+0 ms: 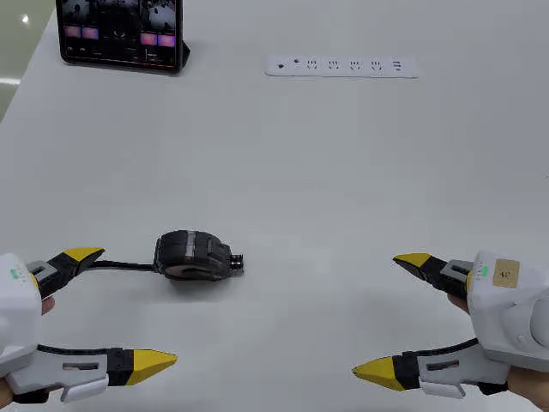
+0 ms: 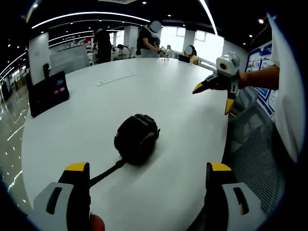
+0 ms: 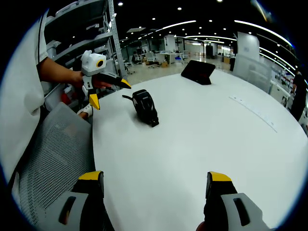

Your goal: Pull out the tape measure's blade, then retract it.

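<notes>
Head view: we see tape (image 1: 193, 255) lying on white counter (image 1: 309, 154), left of centre, strap (image 1: 120, 265) running out to 9 o'clock, toward our left hand-held gripper (image 1: 124, 305), jaws spread, empty. Right hand-held gripper (image 1: 383, 315) at 4 o'clock, also spread, empty, well apart from tape. Tablet (image 1: 120, 34) at 11, power strip (image 1: 341, 66) at 1.

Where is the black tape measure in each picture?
Head view: tape measure lies left of centre, low down.
Left gripper view: tape measure sits near the middle, close up.
Right gripper view: tape measure is up and left of centre, farther off.
Shared landmark: the dark tablet stands on the same table.
</notes>
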